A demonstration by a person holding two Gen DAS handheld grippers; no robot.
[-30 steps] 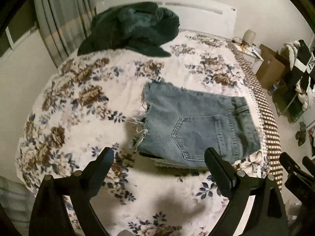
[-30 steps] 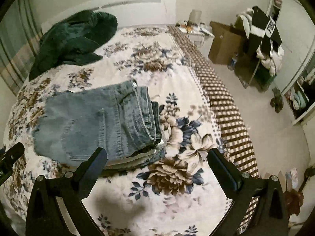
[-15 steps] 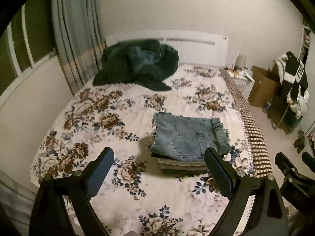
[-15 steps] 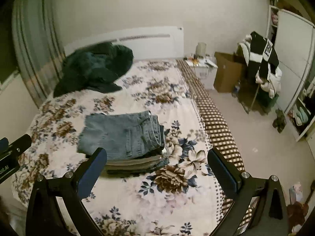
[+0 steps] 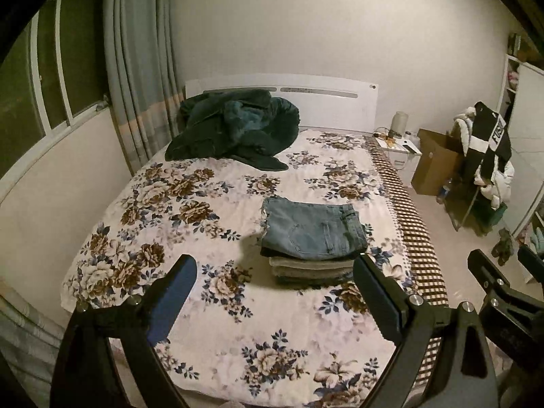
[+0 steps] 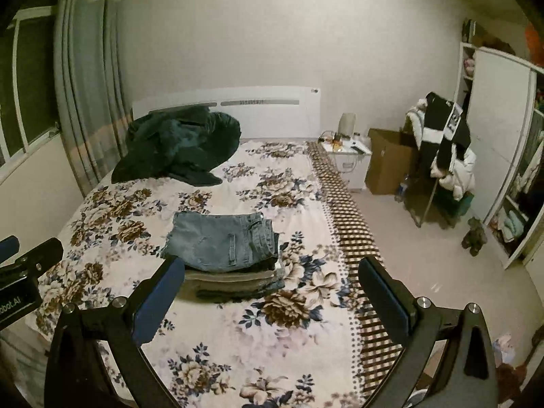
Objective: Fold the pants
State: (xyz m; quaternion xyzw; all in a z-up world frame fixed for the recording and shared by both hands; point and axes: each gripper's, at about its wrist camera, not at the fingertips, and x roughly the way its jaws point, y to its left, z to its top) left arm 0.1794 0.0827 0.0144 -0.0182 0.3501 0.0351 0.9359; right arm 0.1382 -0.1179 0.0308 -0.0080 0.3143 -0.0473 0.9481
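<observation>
Folded blue denim pants [image 5: 312,231] lie on top of a small stack of folded garments [image 5: 311,270] on the floral bed cover [image 5: 190,204]. The pants also show in the right wrist view [image 6: 221,241], on the same stack [image 6: 231,284]. My left gripper [image 5: 275,278] is open and empty, held well back from the stack above the bed's near end. My right gripper [image 6: 268,278] is open and empty, also well back. The right gripper's body shows at the right edge of the left wrist view [image 5: 499,292].
A dark green blanket [image 5: 234,129] is heaped at the white headboard [image 5: 326,102]. Curtains [image 5: 139,78] and a window are on the left. A nightstand [image 6: 350,161], a cardboard box [image 6: 387,163], a clothes-laden rack [image 6: 445,156] and a wardrobe [image 6: 499,156] stand on the right.
Both grippers have pulled back and up from the stack, which now looks smaller and farther. Both stay open and empty. The folded pants have not moved.
</observation>
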